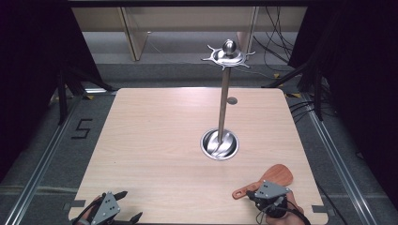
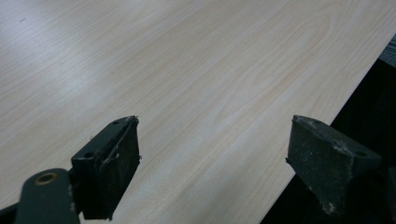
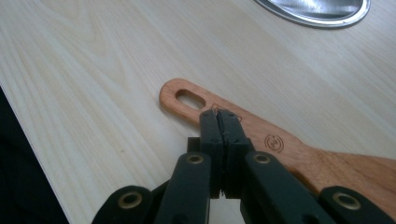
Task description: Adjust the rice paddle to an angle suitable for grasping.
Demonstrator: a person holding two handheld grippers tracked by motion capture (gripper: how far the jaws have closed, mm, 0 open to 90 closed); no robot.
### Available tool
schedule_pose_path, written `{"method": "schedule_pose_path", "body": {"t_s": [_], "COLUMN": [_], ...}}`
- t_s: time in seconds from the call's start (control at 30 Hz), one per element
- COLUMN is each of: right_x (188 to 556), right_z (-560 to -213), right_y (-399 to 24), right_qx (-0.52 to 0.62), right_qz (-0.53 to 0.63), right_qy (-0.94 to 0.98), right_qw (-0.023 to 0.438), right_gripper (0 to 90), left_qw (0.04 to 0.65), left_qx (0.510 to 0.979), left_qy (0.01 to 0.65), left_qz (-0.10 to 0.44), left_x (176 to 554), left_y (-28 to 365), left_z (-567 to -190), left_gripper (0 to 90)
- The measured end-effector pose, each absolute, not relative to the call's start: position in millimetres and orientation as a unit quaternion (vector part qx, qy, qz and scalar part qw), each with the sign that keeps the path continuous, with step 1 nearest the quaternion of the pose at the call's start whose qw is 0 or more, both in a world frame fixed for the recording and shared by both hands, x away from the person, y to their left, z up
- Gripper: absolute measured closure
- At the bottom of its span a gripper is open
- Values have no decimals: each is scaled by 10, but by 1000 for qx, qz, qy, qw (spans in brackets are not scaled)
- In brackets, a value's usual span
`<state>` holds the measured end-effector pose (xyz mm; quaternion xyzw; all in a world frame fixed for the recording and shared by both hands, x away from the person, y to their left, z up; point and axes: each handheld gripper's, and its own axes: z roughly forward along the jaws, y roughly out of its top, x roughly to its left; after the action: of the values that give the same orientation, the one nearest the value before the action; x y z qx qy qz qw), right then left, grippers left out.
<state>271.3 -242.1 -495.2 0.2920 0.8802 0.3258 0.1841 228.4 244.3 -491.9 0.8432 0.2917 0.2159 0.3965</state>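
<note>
Showing spatula hanging hole — right hand-held gripper view.

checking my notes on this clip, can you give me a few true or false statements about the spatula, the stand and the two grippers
1. The right gripper has its jaws shut on the handle of the wooden spatula. True.
2. The spatula hangs from the metal stand. False: it lies flat on the table, near the front right corner.
3. The left gripper has its jaws open with nothing between them. True.
4. The spatula's handle has no hole. False: an oval hole sits near its tip.
5. The stand's pole rises from a round metal base dish. True.
</note>
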Motion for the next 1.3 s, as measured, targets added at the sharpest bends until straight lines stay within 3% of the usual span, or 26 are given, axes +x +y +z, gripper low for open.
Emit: {"method": "schedule_pose_path", "body": {"t_s": [0.3, 1.3], "right_x": [2827, 3673], "right_z": [-5009, -5030], "right_y": [-2320, -2306], "right_qx": [288, 358], "right_qz": [317, 291], "right_qy": [889, 868], "right_qw": [163, 183], "right_gripper": [900, 893], "left_qw": [400, 390], "left_qx": [841, 849], "left_qy": [296, 286], "left_qz": [212, 214], "left_x": [2276, 2274], "left_y": [2439, 2455], "left_z": [-4922, -4899], "left_gripper": [162, 162]}}
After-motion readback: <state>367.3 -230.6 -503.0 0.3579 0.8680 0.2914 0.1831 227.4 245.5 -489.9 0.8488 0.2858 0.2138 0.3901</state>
